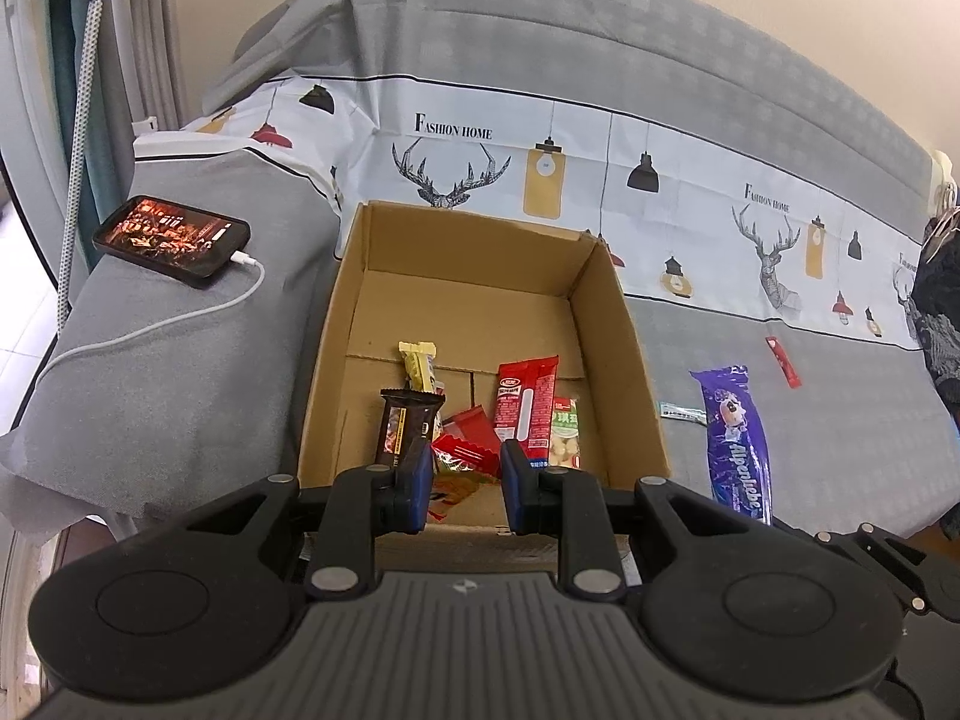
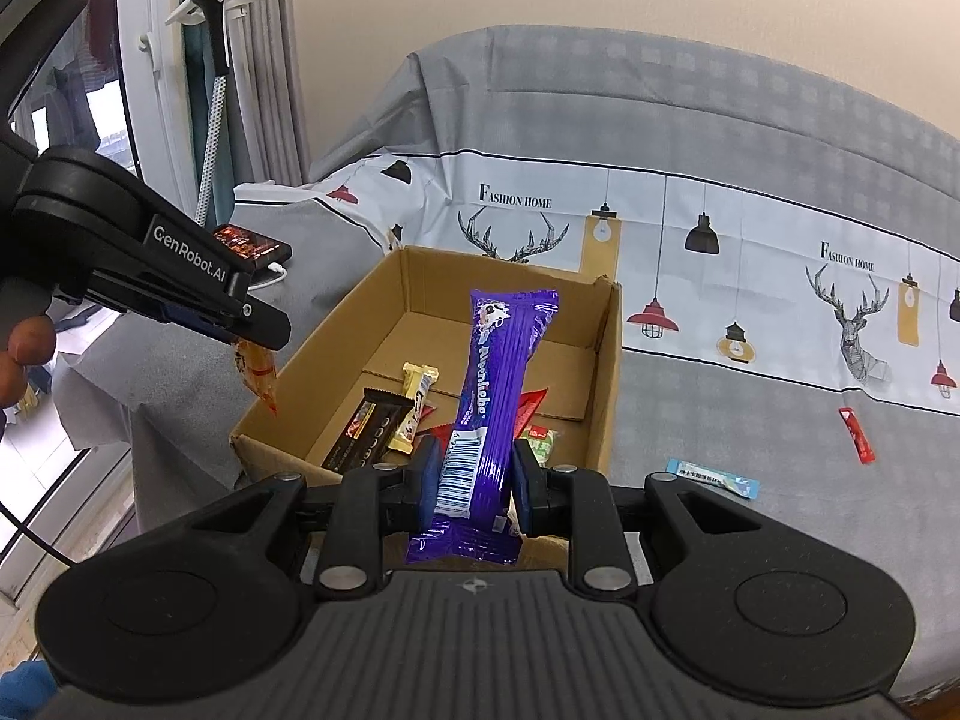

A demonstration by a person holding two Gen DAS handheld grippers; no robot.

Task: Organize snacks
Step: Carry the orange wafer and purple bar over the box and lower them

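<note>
On the sofa armrest at far left lay a phone (image 1: 171, 240) on its charging cable. Next came the left gripper (image 1: 467, 462), poised over the near left corner of the open cardboard box (image 1: 624, 330). Its pads were drawn in on an orange packet (image 1: 459, 492). In the right wrist view that packet (image 2: 258, 372) hung from the gripper's tips, clear of the box wall and just above its rim.

Inside the box we saw a dark brown bar (image 1: 402, 426), a yellow bar (image 1: 420, 366) behind it and a red pack (image 1: 525, 414) toward the right wall, among other wrappers on the floor.

Further right, the right gripper (image 2: 471, 474) was clamped on the purple Alpenliebe pack (image 2: 498, 372). It was held near the barcode end, with the long body pointing forward over the near edge of the box and a short tail sticking back toward the camera.

On the grey sofa cover to the right of the box lay a light blue sachet (image 2: 714, 477) and, beyond it, a small red stick (image 2: 857, 435), both well apart from either gripper.
</note>
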